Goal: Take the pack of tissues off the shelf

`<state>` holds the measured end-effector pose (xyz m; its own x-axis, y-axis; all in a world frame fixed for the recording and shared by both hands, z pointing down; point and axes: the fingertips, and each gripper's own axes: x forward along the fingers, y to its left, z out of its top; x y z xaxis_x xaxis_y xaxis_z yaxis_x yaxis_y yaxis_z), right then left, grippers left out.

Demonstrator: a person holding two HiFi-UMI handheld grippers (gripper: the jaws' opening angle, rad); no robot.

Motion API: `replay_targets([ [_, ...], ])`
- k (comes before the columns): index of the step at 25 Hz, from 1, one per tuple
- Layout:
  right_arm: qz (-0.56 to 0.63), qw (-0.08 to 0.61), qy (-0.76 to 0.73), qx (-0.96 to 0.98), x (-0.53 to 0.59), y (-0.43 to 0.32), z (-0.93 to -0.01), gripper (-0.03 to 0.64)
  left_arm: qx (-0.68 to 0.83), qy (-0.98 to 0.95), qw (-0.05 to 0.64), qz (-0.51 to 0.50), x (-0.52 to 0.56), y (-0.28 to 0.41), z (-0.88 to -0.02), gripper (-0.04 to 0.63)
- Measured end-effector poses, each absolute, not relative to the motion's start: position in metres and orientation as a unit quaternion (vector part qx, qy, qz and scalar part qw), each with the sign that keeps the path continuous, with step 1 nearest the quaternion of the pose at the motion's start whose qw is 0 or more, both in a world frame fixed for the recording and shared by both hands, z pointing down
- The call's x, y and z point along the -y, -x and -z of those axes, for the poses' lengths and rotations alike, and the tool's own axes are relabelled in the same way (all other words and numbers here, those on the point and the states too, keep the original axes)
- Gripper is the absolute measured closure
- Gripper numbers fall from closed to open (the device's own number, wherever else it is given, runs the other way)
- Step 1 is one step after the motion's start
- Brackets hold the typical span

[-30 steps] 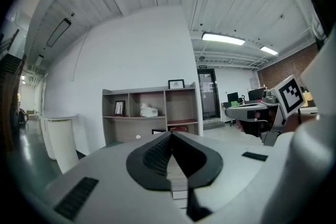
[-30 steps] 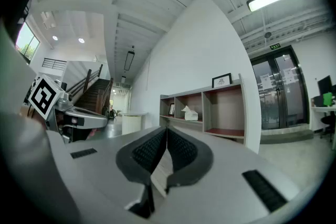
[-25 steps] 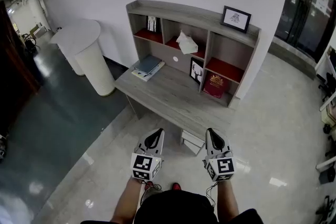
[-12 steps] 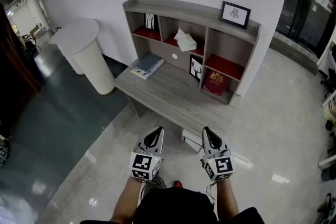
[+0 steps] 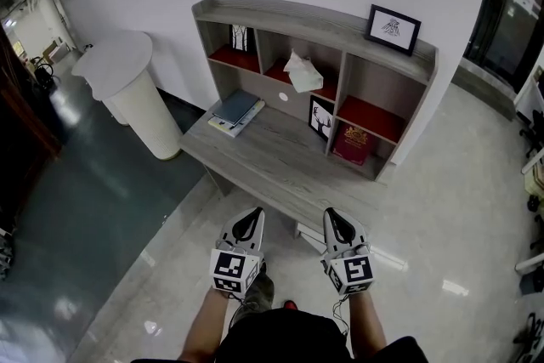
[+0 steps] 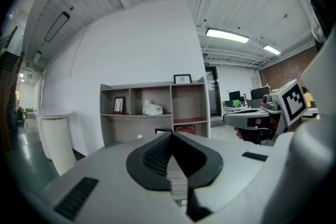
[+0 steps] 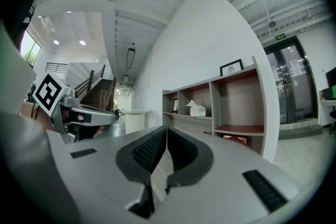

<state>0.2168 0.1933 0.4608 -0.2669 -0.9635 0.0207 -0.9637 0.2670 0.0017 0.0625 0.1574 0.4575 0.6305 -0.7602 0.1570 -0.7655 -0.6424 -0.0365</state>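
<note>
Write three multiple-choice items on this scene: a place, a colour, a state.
1. Where does the pack of tissues sit?
A. upper middle compartment of the shelf
B. on its top
C. lower right compartment
2. What colour is the book in the lower right compartment?
A. blue
B. red
C. yellow
3. How are the left gripper and right gripper?
A. both open
B. both shut, empty
C. both shut on tissues
1 A: it lies there. 2 B: its cover is dark red. 3 B: each gripper view shows jaws together, nothing between.

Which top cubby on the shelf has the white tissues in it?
The middle top cubby holds the pack of tissues; the left cubby has a small picture, and the right cubby looks empty.
</note>
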Motion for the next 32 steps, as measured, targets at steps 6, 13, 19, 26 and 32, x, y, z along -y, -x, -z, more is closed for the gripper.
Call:
replay_targets([
  [6, -0.020, 0.016, -0.613, 0.789, -0.140, -0.212, -0.461, 0.588, 0.402, -0.912, 0.025, -0.081, -0.103, -0.067, -0.457, 0.588],
  [13, -0.031, 0.024, -0.635, 0.771, -0.081, -0.204, -0.457, 0.588, 0.379, -0.921, 0.036, -0.083, -0.035, -0.060, -0.457, 0.588],
  [19, -0.034, 0.028, -0.657, 0.752, -0.032, -0.194, -0.454, 0.588, 0.355, -0.931, 0.029, -0.078, 0.019, -0.050, -0.455, 0.588],
  [26, -0.035, 0.028, -0.675, 0.737, 0.017, -0.173, -0.456, 0.588, 0.338, -0.937, 0.027, -0.082, 0.069, -0.030, -0.463, 0.588],
  [32, -0.030, 0.027, -0.692, 0.721, 0.047, -0.162, -0.455, 0.588, 0.318, -0.944, 0.033, -0.079, 0.094, -0.023, -0.467, 0.588],
])
